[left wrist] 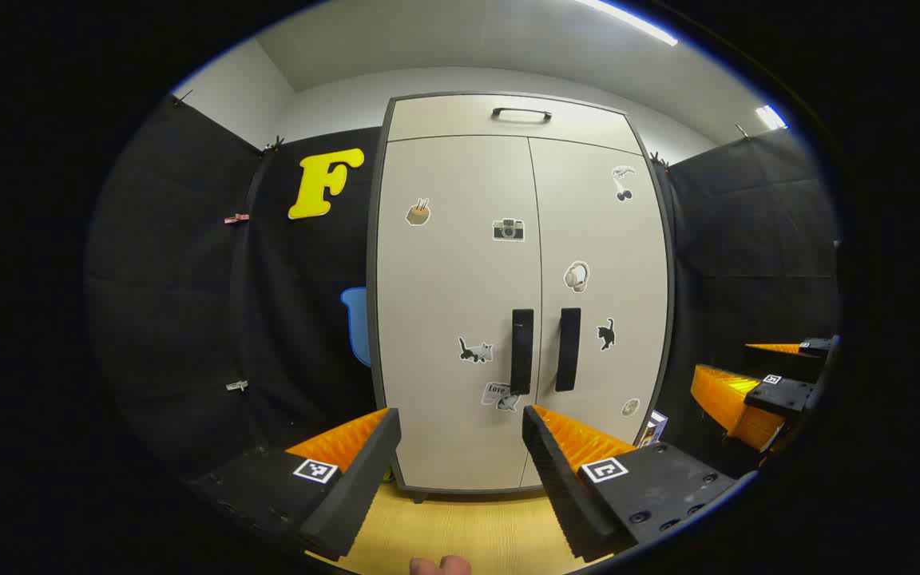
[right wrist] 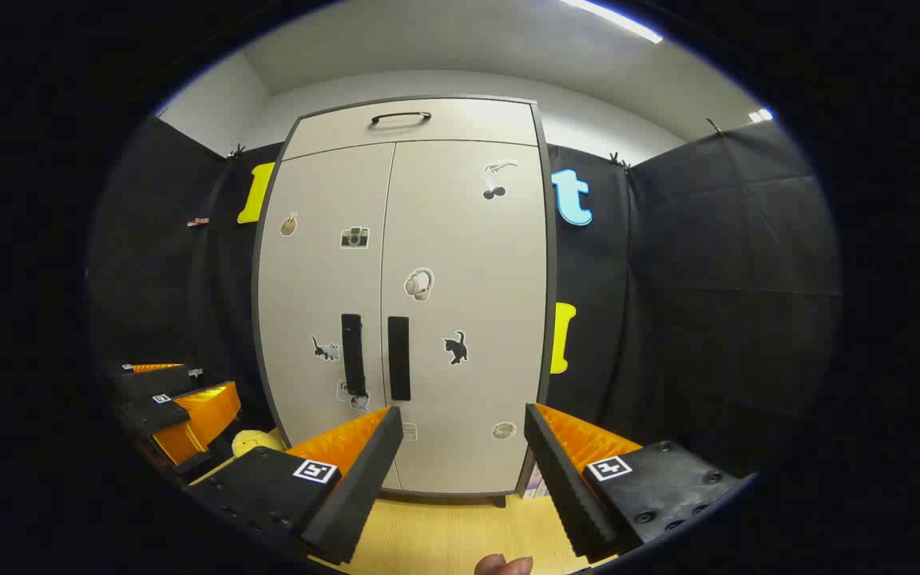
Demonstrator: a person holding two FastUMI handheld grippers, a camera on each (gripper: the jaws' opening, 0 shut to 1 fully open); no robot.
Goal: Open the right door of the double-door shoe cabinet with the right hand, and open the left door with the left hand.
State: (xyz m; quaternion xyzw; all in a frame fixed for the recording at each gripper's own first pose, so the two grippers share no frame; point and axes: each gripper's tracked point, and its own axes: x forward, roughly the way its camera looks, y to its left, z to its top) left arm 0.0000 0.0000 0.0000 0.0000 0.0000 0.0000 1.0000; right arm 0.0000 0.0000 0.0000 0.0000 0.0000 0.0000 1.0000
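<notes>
1. The shoe cabinet (left wrist: 520, 295) stands upright on a pale wooden floor (left wrist: 468, 535) against the black cloth wall, and both of its doors are closed.
2. The left door (left wrist: 456, 319) and the right door (left wrist: 600, 287) meet at a seam in the middle, each with a dark vertical handle just beside that seam: the left handle (left wrist: 521, 351) and the right handle (left wrist: 568, 349).
3. A top panel above the doors carries a horizontal handle (left wrist: 521, 114).
4. Small stickers, among them a camera, headphones and cats, dot both doors.
5. The left hand-held gripper (left wrist: 460, 419) has its fingers spread wide apart, holds nothing, and sits well short of the cabinet.
6. The right hand-held gripper (right wrist: 462, 417) is likewise spread, empty and apart from the doors; the right gripper view shows the right handle (right wrist: 398, 358) ahead, to the left of centre.
7. A fingertip (left wrist: 440, 566) shows at the bottom edge of the left gripper view.
</notes>
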